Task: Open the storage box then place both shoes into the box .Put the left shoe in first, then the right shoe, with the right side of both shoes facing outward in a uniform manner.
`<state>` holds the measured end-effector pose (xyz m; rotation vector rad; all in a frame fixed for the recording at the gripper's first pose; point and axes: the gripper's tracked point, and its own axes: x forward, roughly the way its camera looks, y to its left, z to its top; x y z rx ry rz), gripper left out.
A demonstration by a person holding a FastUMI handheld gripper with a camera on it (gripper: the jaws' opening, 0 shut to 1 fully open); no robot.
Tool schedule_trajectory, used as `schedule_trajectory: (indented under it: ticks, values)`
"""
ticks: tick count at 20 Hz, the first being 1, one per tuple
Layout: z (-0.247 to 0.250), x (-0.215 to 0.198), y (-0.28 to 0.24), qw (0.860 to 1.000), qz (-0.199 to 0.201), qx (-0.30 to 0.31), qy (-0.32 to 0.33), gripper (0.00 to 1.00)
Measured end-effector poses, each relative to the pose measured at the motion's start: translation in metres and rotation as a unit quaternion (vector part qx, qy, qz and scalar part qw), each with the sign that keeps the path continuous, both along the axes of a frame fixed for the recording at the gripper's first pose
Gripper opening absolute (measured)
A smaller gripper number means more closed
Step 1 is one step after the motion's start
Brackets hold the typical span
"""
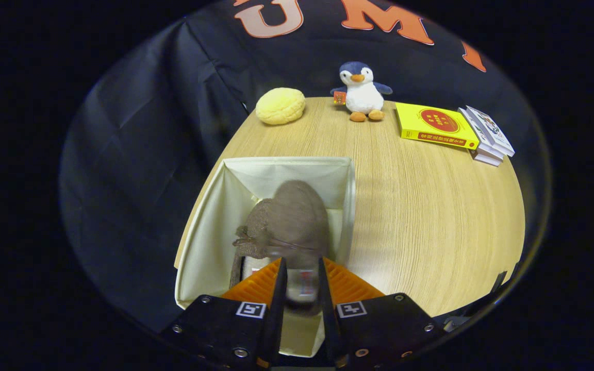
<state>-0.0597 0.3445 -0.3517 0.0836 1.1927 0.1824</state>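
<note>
Shoe going into the box.
Gripper [301,288] fingers clamp a brown shoe [292,219] over the open box [209,226]; next, lower and release.

An open cream fabric storage box [209,232] stands at the wooden bench's [431,216] near left edge. A brown suede shoe [297,219], blurred, hangs over its opening, heel pinched between the fingers [279,281], toe pointing away.

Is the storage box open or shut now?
Open: the storage box shows its pale inner walls, and the gripper holds a brown shoe over it.
</note>
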Motion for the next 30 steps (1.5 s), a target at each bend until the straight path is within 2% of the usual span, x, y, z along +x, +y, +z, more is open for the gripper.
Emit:
schedule_trajectory:
  ticks: [3,6,9,12,15,19,24,27,30]
  values:
    - [0.029,0.008,-0.015,0.998,0.022,0.017,-0.048,0.41]
    - [0.061,0.016,-0.042,0.994,0.023,0.028,-0.101,0.48]
    - [0.095,0.033,-0.081,0.986,0.012,0.029,-0.166,0.59]
    - [0.132,0.050,-0.129,0.973,-0.013,0.024,-0.229,0.65]
    - [0.171,0.065,-0.185,0.956,-0.041,0.012,-0.291,0.75]
    - [0.228,0.076,-0.260,0.924,-0.077,-0.014,-0.374,0.86]
    - [0.276,0.071,-0.334,0.893,-0.119,-0.036,-0.432,0.88]
    - [0.303,0.069,-0.368,0.868,-0.124,-0.049,-0.478,0.90]
    - [0.313,0.049,-0.376,0.860,-0.119,-0.057,-0.493,0.92]
